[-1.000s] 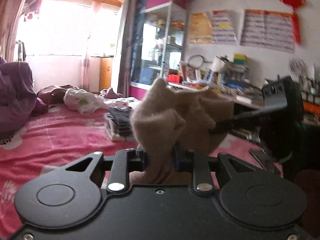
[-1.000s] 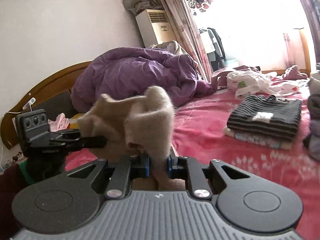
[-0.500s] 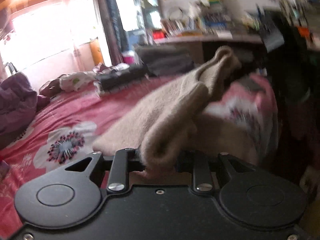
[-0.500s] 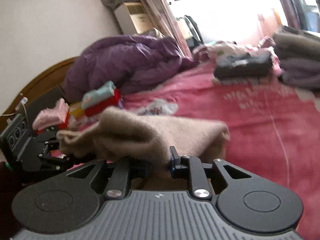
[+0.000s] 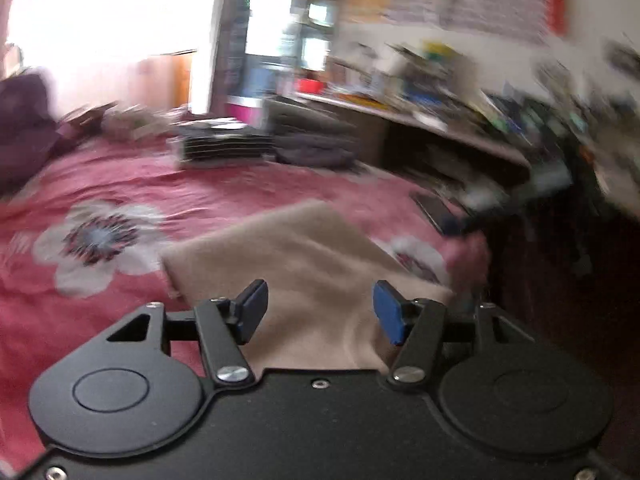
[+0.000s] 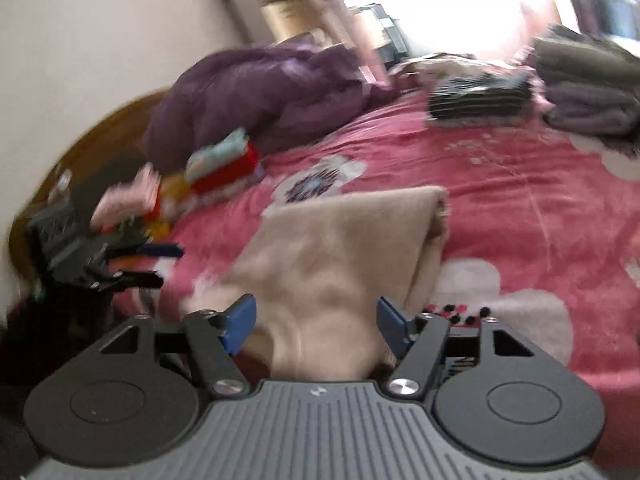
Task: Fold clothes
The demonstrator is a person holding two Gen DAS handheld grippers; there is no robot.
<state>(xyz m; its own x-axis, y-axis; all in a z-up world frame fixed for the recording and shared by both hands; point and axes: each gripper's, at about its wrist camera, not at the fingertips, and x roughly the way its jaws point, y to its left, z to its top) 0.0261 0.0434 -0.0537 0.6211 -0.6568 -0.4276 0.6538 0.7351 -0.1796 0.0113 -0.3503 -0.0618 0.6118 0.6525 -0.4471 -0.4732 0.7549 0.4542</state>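
A beige knit garment (image 5: 296,264) lies folded flat on the pink flowered bed cover (image 5: 120,184). My left gripper (image 5: 320,312) hovers at its near edge. Its jaws are opening, with cloth showing between the blue pads, which do not press on it. In the right wrist view the same beige garment (image 6: 344,248) runs out ahead of my right gripper (image 6: 316,322). Those jaws are opening too, the cloth loose between the pads. The left gripper (image 6: 160,264) also shows there at the far left, and the right gripper (image 5: 468,216) shows blurred in the left wrist view.
Folded stacks sit at the far end of the bed: a striped pile (image 6: 480,96) and grey folded items (image 6: 592,92). A purple quilt (image 6: 260,92) is heaped by the headboard, with small coloured clothes (image 6: 220,164) beside it. A cluttered desk (image 5: 440,128) borders the bed.
Both grippers carried the beige garment down onto the bed and have let go of it. Their jaws now stand apart, and the garment lies flat instead of bunched up.
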